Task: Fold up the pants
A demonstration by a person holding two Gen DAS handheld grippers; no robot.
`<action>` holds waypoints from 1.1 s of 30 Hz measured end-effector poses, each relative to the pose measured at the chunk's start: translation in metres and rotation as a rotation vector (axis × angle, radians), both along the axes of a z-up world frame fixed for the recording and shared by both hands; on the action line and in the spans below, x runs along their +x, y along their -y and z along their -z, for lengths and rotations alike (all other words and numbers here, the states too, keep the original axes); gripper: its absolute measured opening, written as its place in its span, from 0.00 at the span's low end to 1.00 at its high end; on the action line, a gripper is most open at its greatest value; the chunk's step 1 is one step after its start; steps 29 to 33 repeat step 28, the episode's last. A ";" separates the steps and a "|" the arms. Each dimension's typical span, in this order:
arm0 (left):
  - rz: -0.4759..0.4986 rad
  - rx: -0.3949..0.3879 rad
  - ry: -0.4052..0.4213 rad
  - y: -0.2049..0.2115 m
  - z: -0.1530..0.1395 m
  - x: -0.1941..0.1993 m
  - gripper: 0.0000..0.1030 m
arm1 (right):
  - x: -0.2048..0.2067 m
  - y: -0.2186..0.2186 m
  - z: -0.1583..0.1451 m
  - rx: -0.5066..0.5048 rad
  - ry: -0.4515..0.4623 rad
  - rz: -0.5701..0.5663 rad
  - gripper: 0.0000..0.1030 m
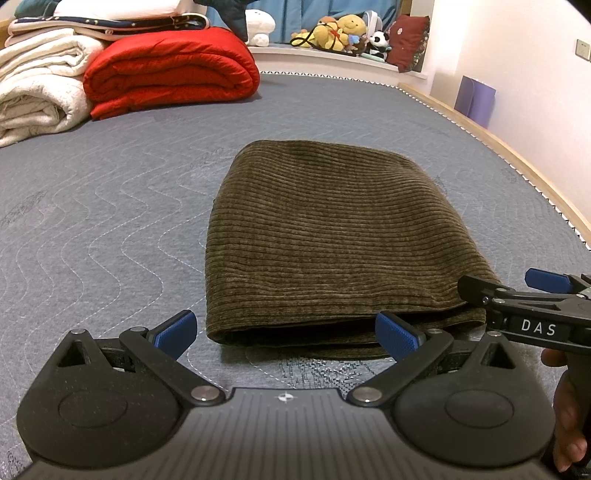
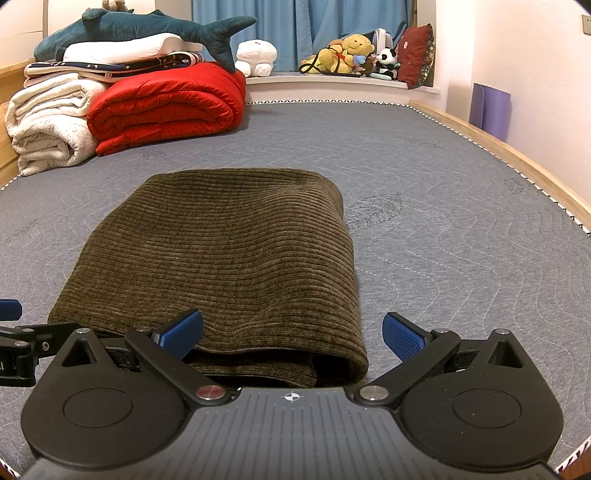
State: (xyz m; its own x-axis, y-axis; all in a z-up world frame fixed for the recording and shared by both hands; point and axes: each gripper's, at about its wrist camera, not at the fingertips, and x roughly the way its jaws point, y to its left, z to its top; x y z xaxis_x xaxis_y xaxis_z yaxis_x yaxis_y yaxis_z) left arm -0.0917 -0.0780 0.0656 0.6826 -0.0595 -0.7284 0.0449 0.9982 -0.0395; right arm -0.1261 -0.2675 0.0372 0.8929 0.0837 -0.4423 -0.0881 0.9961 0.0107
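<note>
Olive-brown corduroy pants point(image 1: 332, 236) lie folded into a compact stack on the grey quilted mattress point(image 1: 110, 221); they also show in the right wrist view point(image 2: 229, 251). My left gripper point(image 1: 286, 334) is open and empty, its blue pads straddling the near left end of the stack's front edge. My right gripper point(image 2: 293, 334) is open and empty, low at the near right corner of the stack. The right gripper also shows at the right edge of the left wrist view point(image 1: 517, 295).
A rolled red quilt point(image 1: 173, 70) and white blankets point(image 1: 37, 85) sit at the far left. Stuffed toys point(image 1: 343, 33) and a red cushion point(image 1: 410, 42) line the window ledge. A wooden bed rail point(image 1: 517, 155) and a purple mat point(image 1: 474, 98) are on the right.
</note>
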 end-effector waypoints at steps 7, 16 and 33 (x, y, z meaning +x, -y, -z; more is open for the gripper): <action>0.008 0.001 0.006 -0.001 -0.001 -0.001 1.00 | 0.000 0.000 0.000 0.001 0.001 0.001 0.99; 0.014 -0.002 0.009 -0.001 -0.001 0.000 1.00 | 0.000 0.000 0.000 0.001 0.000 0.000 0.99; 0.019 -0.004 0.013 -0.003 0.000 0.000 1.00 | 0.000 0.000 0.000 0.002 0.000 0.001 0.99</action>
